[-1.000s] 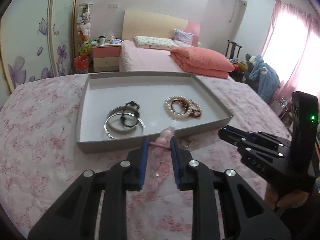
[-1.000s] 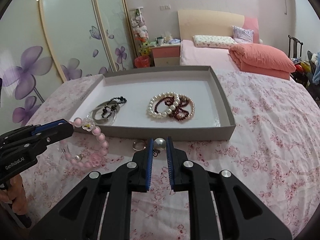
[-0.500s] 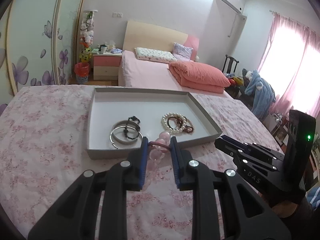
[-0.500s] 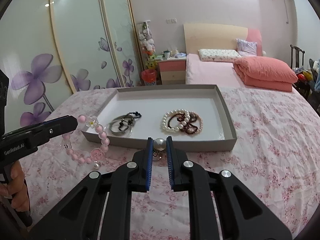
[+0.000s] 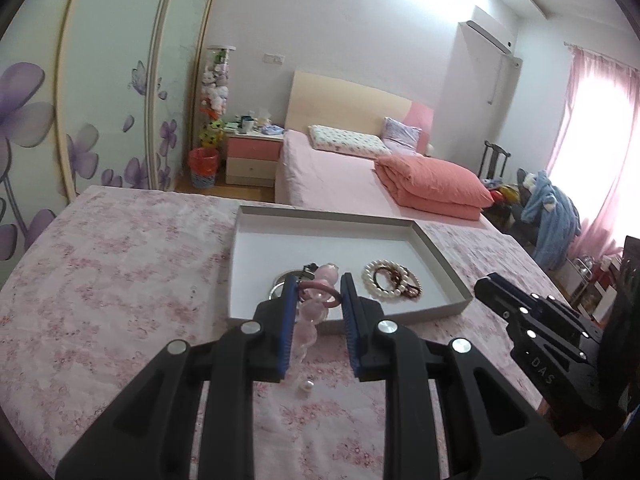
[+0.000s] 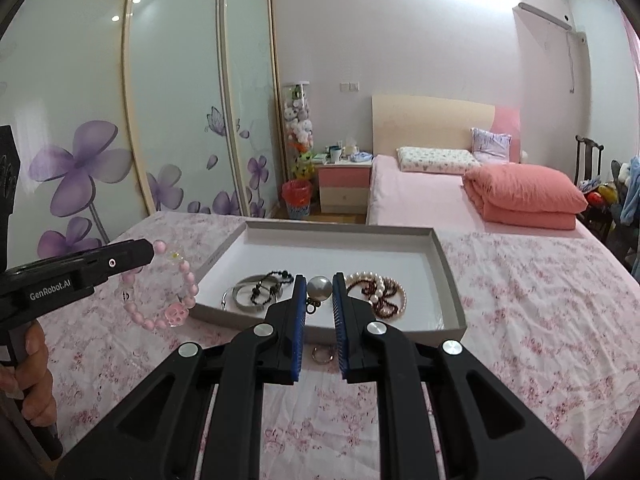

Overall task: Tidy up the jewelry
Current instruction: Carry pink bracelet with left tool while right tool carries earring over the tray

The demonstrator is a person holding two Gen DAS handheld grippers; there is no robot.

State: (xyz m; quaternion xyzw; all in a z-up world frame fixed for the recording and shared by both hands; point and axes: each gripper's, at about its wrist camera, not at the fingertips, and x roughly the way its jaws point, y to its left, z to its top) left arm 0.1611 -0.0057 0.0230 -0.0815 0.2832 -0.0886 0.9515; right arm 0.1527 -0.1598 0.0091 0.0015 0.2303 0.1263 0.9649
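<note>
My left gripper [image 5: 319,286] is shut on a pink bead bracelet [image 5: 310,316], which hangs from its pads above the floral cloth. From the right wrist view, that left gripper [image 6: 144,250] is at the left with the bracelet [image 6: 176,312] dangling beside the tray's near left corner. My right gripper [image 6: 319,284] is shut on a pearl ball earring [image 6: 319,289] whose hook hangs below. Straight ahead lies the grey tray [image 6: 448,276] with a white floor. It holds silver bangles [image 6: 244,296] with a black bead string, and a pearl and dark red necklace [image 6: 376,290].
A small metal ring [image 6: 323,354] lies on the cloth just in front of the tray. A person's hand [image 6: 36,372] grips the left gripper's handle. Beyond the covered table stand a bed with a salmon quilt [image 6: 524,196] and sliding wardrobe doors.
Both grippers have risen and drawn back from the tray, each keeping its piece. The tray now looks smaller and lower, and more of the room shows.
</note>
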